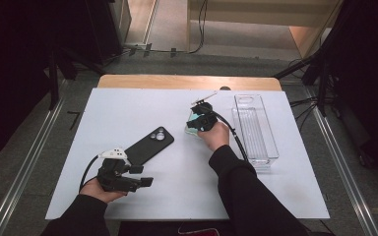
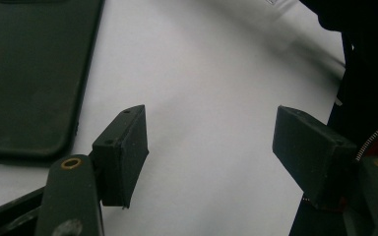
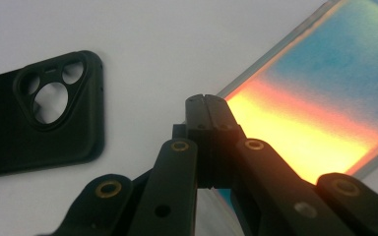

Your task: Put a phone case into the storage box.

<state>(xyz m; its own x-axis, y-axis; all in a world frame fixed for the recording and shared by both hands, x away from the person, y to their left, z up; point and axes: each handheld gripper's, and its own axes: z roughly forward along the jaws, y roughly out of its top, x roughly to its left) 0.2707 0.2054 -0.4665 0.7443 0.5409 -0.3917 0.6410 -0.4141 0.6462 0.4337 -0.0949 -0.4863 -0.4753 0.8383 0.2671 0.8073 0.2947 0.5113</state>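
— One clear tray [image 1: 256, 129] stands at the tabletop's [image 1: 128, 110] right; I cannot see anything in it.
— Phone cases?
— Two: one black case [image 1: 149, 145] lying left of centre, one iridescent case [image 3: 320, 113] under the right gripper [image 3: 206, 105], whose fingers are pressed together at its edge.
— Left gripper [image 2: 209, 147]?
— Fingers apart, holding nothing, near the black case. No writing readable.

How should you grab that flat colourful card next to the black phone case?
Probably pinch the colourful card at its near edge, coming in low from the side: it is thin and flat with no handle, so its rim is the graspable part. The right hand-held gripper sits shut at that edge, apart from the black phone case.
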